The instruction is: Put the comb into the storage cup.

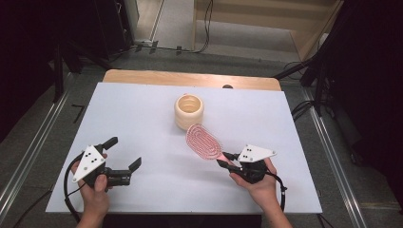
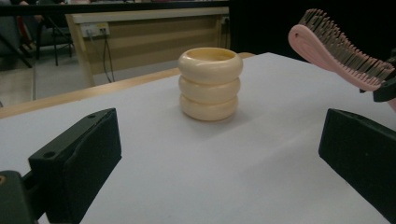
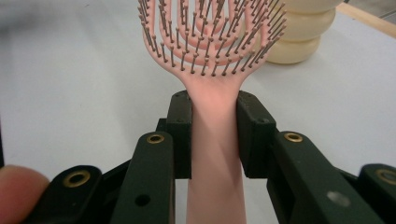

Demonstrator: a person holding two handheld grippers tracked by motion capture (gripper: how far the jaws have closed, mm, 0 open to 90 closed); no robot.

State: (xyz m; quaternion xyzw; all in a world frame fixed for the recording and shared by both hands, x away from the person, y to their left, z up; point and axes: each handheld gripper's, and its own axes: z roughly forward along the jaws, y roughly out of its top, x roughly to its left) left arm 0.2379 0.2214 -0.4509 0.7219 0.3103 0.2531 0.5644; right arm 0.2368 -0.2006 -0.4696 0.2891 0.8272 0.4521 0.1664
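White table (image 1: 142, 123), cream ribbed pot (image 1: 189, 111) on it

Both hands are bare, no sleeves showing. The left gripper (image 1: 124, 154) and right gripper (image 1: 224, 159) are black, each topped by a grey three-cornered plate (dotted with small dark holes) and trailing a black cable. Brass-ringed screw holes stud the right gripper's linkage arms.

Glossy pink plastic hairbrush (image 3: 212, 56) (wiry bristles), smooth matt cream holder (image 2: 210, 84).
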